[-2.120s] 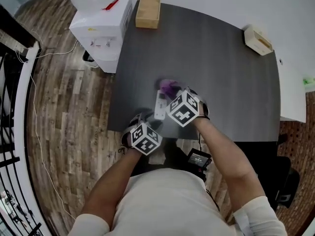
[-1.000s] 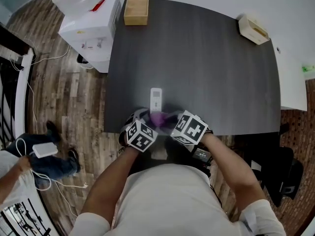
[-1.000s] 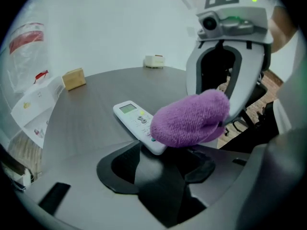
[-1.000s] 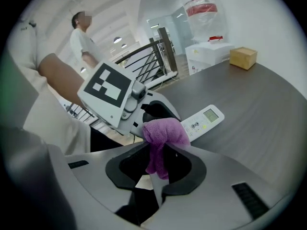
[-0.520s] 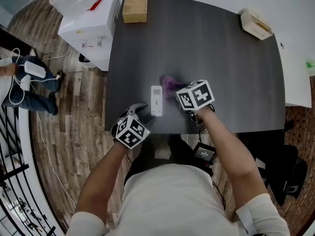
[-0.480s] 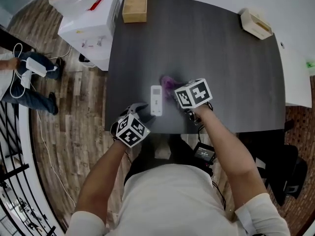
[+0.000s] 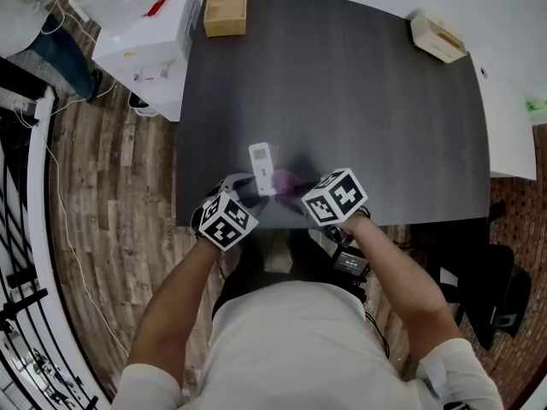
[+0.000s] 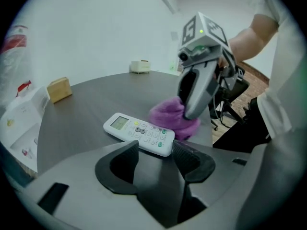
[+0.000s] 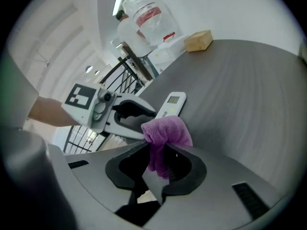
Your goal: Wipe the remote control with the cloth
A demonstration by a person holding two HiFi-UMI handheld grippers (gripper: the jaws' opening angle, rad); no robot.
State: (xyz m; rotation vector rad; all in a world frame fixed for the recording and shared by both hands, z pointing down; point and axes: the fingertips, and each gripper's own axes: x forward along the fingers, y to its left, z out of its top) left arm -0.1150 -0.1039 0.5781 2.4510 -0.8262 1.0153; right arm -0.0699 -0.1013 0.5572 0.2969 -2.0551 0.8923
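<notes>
A white remote control [image 7: 261,167] lies on the dark table [image 7: 367,101] near its front edge. In the left gripper view the remote control [image 8: 139,133] lies slantwise just ahead of my left gripper [image 8: 156,147]. The jaws are open and one near corner of the remote sits between the tips, unpressed. My right gripper [image 9: 160,147] is shut on a purple cloth [image 9: 165,131]. That cloth [image 7: 285,179] rests on the table against the remote's right side, with the right gripper [image 7: 295,186] above it and the left gripper [image 7: 242,184] at the remote's near left.
A wooden box [image 7: 226,4] stands at the table's far left corner and a second one [image 7: 437,35] at the far right. A white water dispenser [image 7: 141,32] stands left of the table. A person [image 7: 38,11] is at the upper left, a black railing [image 7: 21,229] further left.
My right gripper has drawn the cloth back toward me, from beside the remote's far end to its near half. The left gripper has hardly moved. The bystander walked toward the upper left.
</notes>
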